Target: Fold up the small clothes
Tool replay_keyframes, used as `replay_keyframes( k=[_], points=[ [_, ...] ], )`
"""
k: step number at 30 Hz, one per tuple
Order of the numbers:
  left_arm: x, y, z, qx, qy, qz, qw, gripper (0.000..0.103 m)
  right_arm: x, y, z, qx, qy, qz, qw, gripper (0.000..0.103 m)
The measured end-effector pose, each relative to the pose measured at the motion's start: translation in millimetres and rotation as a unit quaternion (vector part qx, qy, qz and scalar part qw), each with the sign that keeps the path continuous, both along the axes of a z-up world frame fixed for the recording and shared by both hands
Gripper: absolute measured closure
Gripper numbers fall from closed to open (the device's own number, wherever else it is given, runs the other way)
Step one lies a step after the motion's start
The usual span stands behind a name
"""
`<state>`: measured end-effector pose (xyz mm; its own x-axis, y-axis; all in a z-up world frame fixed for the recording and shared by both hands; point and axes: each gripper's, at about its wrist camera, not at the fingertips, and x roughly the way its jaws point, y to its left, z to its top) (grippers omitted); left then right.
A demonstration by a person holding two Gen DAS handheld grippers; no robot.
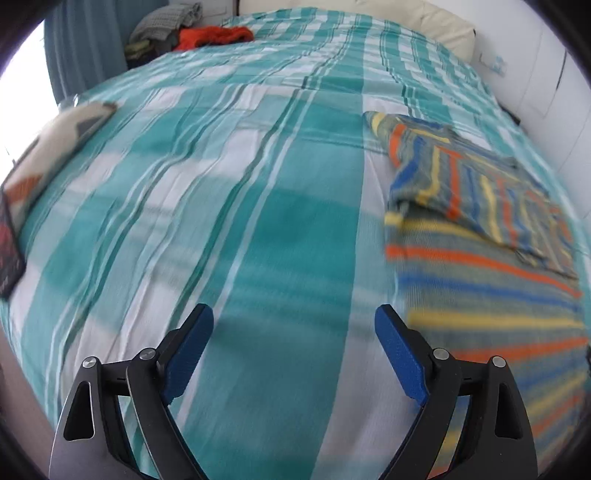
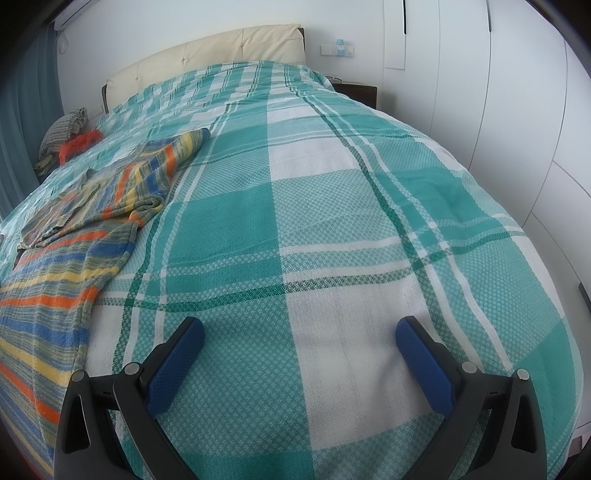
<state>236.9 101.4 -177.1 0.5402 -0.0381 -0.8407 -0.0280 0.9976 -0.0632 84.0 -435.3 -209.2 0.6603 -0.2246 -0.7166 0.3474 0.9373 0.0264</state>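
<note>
Striped shirt point(image 1: 476, 229) in orange, blue and yellow lies on a bed, one part doubled back over the rest, to the right of the left gripper point(image 1: 293, 350) and to the left of the right gripper point(image 2: 299, 365). Both grippers hang above the teal-and-white checked bedspread point(image 2: 325, 206) with blue pads spread wide and only bare cover between them; neither touches the shirt. A heap of other clothes, one of them bright orange point(image 1: 212, 35), sits at the far corner by a blue curtain point(image 1: 85, 48). Another folded cloth point(image 1: 48, 155), blurred, lies at the left edge. Beyond stand a cream padded headboard point(image 2: 207, 55) and white cupboard doors point(image 2: 517, 110).
</note>
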Motion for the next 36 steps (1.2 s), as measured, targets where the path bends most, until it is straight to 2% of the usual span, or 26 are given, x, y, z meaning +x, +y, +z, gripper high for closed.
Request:
replay_keyframes(
  k=[3, 6, 12, 26, 36],
  points=[
    [-17.2, 16.1, 0.0, -0.004, -0.008, 0.023, 0.9997, 0.007, 0.3, 0.3, -0.1, -0.001, 0.000, 0.000, 1.000, 0.000],
    [-22.0, 30.7, -12.6, -0.026, 0.007, 0.045, 0.9986, 0.007, 0.4, 0.4, 0.1, -0.003, 0.001, -0.001, 1.000, 0.000],
    [-26.4, 26.5, -18.0, 0.001, 0.003, 0.024, 0.9997, 0.006, 0.3, 1.3, 0.1, -0.004, 0.002, -0.001, 1.000, 0.000],
    [-25.0, 24.0, -25.6, 0.010, 0.002, 0.045, 0.9989, 0.000, -0.1, 1.2, 0.3, -0.003, 0.000, -0.001, 1.000, 0.000],
    [-24.6, 23.3, -28.1, 0.018, -0.002, 0.037, 0.9992, 0.000, -0.1, 0.9, 0.1, -0.003, 0.001, -0.001, 1.000, 0.000]
  ],
)
